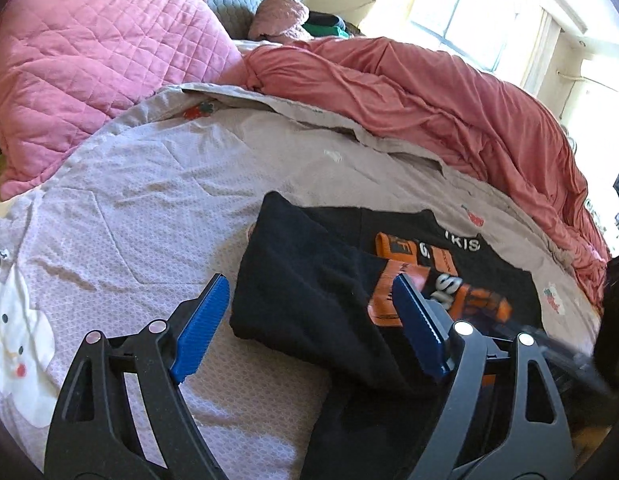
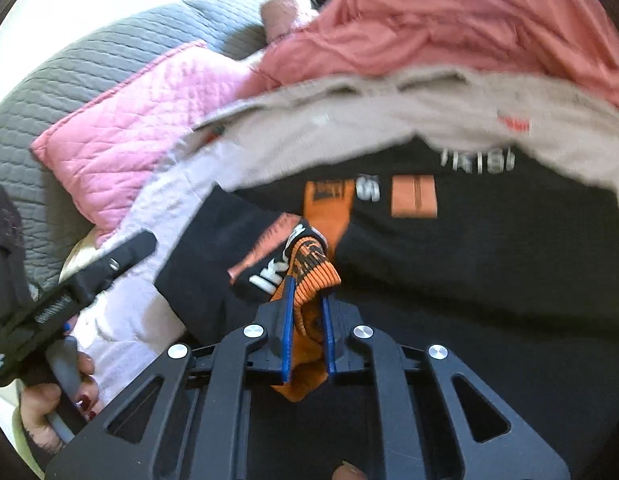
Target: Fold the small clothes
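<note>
Black top (image 1: 309, 280) with orange and white lettering is laid on the pale grey bed cover (image 1: 149, 184), partly folded: one side is already turned in over the front print. Pink quilted pillow (image 1: 89, 68) and a rumpled salmon duvet (image 1: 449, 92) are seen beyond it, apart from the garment.

Left gripper (image 1: 305, 312): jaws spread wide, nothing between them, poised just over the folded-in side of the top. Whether the blue pads touch the cloth cannot be told.

Right gripper (image 2: 307, 312): jaws drawn narrow and pinched on the orange ribbed cuff (image 2: 313, 276) of a sleeve, which is lifted off the body of the top (right view is motion-blurred).

Handling, as judged: soft knit, light, limp; no stiffness is to be expected, so any unsupported part will sag and drag. The ribbed cuff is thicker and grippier than the body cloth, so a sound hold. Further holds are best taken at hems, cuffs or fold edges, several layers pinched together, rather than on flat single cloth.
</note>
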Demonstrator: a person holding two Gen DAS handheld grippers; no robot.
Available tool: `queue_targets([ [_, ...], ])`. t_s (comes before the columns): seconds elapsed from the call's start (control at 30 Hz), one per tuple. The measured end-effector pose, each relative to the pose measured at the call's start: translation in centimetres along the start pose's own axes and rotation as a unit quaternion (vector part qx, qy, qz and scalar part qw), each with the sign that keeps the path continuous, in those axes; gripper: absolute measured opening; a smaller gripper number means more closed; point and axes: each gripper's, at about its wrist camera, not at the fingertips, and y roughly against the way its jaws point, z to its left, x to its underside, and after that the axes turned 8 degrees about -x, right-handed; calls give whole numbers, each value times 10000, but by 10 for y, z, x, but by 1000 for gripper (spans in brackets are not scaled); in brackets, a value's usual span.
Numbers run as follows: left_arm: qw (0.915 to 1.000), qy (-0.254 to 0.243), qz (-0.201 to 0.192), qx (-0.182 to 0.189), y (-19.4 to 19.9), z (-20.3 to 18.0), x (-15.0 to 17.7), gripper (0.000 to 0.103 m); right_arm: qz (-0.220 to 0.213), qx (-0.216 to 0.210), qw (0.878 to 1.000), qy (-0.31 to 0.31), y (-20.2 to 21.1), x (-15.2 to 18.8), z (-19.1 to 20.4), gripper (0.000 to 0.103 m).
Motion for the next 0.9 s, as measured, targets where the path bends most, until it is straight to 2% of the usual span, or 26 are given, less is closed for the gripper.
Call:
queue_targets([
  [0.13, 10000, 57, -74, 22, 2, 3, -2, 76, -346, 148, 9988, 299, 24, -27, -1, 11],
  [0.3, 9999, -36, -123, 45, 4, 0, -2, 77, -677, 660, 9939, 574, 57, -54, -25, 11],
  [0.43, 9998, -148, -121, 41, 3, -5, -1, 77, -615, 1122, 9903, 537, 74, -63, -62, 11],
  [0.6, 9993, -366, -101, 10, 0, -14, 3, 77, -247, 1767, 9827, 504, 68, -55, -107, 11],
  [0.77, 9982, -597, 5, -36, -7, -33, 3, 78, -113, 1982, 9798, 239, 62, -40, -139, 11],
  [0.9, 9965, -794, 258, -77, -25, -62, -11, 78, -65, 2036, 9789, 151, 58, -34, -146, 11],
])
